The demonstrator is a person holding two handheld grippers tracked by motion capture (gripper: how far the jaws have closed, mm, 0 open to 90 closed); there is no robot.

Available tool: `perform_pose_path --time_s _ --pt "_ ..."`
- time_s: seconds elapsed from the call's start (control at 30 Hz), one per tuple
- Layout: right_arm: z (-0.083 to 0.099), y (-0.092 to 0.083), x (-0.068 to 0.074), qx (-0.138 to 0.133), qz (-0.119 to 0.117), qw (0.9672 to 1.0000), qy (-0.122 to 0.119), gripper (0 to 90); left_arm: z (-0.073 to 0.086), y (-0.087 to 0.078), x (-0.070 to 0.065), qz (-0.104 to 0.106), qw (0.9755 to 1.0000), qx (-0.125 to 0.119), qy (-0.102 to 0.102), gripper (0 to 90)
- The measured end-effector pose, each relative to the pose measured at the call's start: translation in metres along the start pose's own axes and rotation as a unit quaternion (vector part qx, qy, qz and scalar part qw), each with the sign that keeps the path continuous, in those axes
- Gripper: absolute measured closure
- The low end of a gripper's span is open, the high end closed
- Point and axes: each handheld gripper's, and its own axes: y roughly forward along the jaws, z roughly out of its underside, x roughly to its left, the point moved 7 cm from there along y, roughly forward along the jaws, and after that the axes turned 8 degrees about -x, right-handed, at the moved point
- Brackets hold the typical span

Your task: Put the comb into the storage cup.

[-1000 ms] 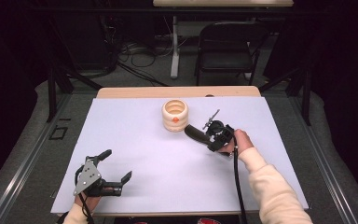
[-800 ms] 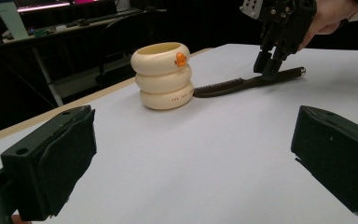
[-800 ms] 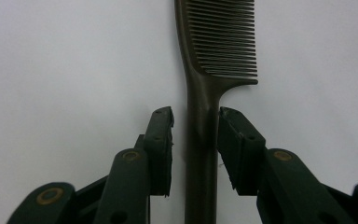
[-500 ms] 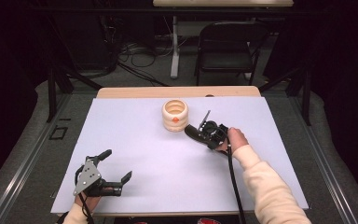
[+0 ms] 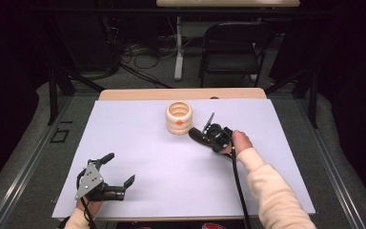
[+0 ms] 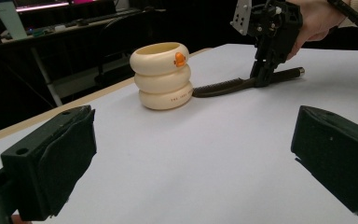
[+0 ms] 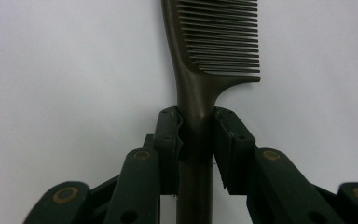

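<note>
The right gripper, its jaws just closed in, pinches the handle of a dark comb lying flat on the white table. The comb's long axis points its toothed end at the cream ringed holder. The left gripper rests spread near the front edge.

A white-covered table with two things on it

We see the table spread with a white sheet, a wooden edge showing at its far side. Just above the frame's centre a cream ringed cup stands upright; a dark comb lies flat just right of it, its toothed end at the cup's base.
</note>
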Motion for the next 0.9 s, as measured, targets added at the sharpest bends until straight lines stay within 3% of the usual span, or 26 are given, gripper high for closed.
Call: perform_pose_path --time_s 0.2,0.23,0.27,0.43,0.9 --pt "0.001 -0.003 0.000 0.012 0.001 0.9999 -0.005 72.2 0.000 0.000 0.000 0.000 1.0000 -0.001 0.000 0.0" --pt "0.000 0.000 0.001 -0.011 0.001 0.9999 0.000 72.2 0.000 0.000 0.000 0.000 1.0000 -0.001 0.000 0.0" --pt "0.000 -0.002 0.001 0.000 0.000 1.0000 0.000 72.2 0.000 0.000 0.000 0.000 1.0000 -0.001 -0.001 0.0" --pt "0.002 -0.006 0.002 0.003 0.004 1.0000 -0.008 72.3 0.000 0.000 0.000 -0.001 1.0000 -0.001 0.000 0.0" --pt "0.008 -0.016 0.000 -0.009 0.009 0.9999 0.004 72.3 0.000 0.000 0.000 -0.001 1.0000 -0.001 0.001 0.0"
